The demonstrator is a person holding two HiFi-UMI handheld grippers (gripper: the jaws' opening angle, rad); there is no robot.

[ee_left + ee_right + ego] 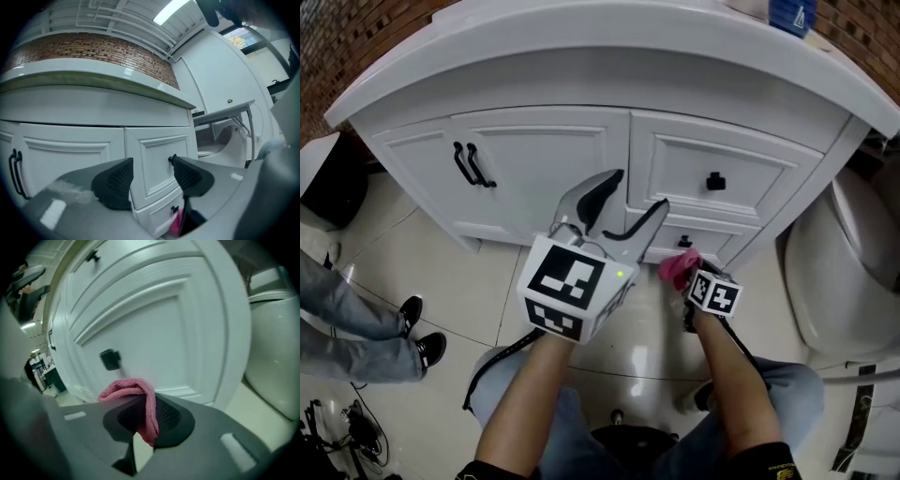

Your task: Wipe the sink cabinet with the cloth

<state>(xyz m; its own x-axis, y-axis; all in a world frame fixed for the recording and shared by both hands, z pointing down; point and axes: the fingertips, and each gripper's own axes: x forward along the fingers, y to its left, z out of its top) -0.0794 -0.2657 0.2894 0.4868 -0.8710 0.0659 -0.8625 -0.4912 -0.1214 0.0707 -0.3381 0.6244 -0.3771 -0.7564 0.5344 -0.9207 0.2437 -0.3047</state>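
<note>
Cloth [136,392] clamped in right gripper [146,414] fingers near cabinet drawer [178,333] (left gripper [151,165] fingers spread, empty).

The sink cabinet [544,187] walls off everything ahead, its black knobs [715,181] and door handles [473,164] jutting out. A toilet [839,272] crowds the right; bare tiled floor [459,281] lies open leftward.

Sink cabinet [546,157] on tiled floor [427,258]
</note>
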